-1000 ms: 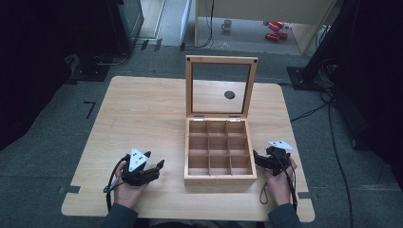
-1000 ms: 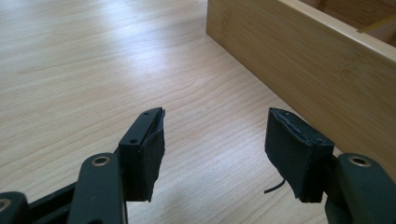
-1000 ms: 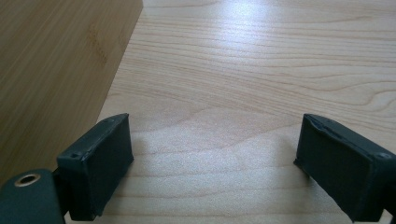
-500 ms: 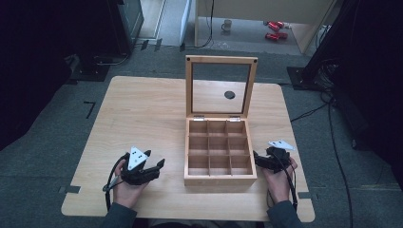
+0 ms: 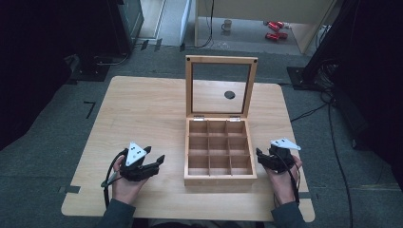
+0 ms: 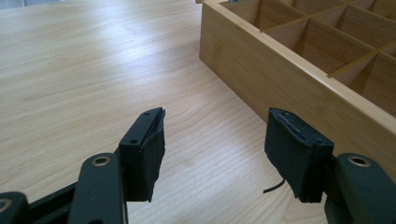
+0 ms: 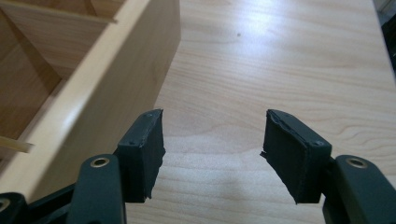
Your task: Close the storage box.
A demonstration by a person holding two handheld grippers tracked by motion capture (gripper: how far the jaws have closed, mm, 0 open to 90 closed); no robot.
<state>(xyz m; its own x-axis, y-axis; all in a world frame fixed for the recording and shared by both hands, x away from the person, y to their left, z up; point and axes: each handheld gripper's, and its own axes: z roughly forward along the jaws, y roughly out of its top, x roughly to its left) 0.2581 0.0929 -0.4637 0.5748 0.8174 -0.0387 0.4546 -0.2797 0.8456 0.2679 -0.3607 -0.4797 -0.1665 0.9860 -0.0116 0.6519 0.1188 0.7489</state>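
Pale wood-grain table (image 5: 142, 109), tan wooden box (image 5: 219, 178), black grippers.

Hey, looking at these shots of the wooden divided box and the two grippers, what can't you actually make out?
- Small dark round spot on the pale wooden table, high view: too small to identify.
- Open wooden compartment box, both gripper views: cut off by the frame edges; its near wall hides the compartment floors.
- Red objects on the floor beyond the table, high view: too small and blurred to name.

Pale wooden table (image 5: 142, 109) with open nine-compartment wooden box (image 5: 219, 178).
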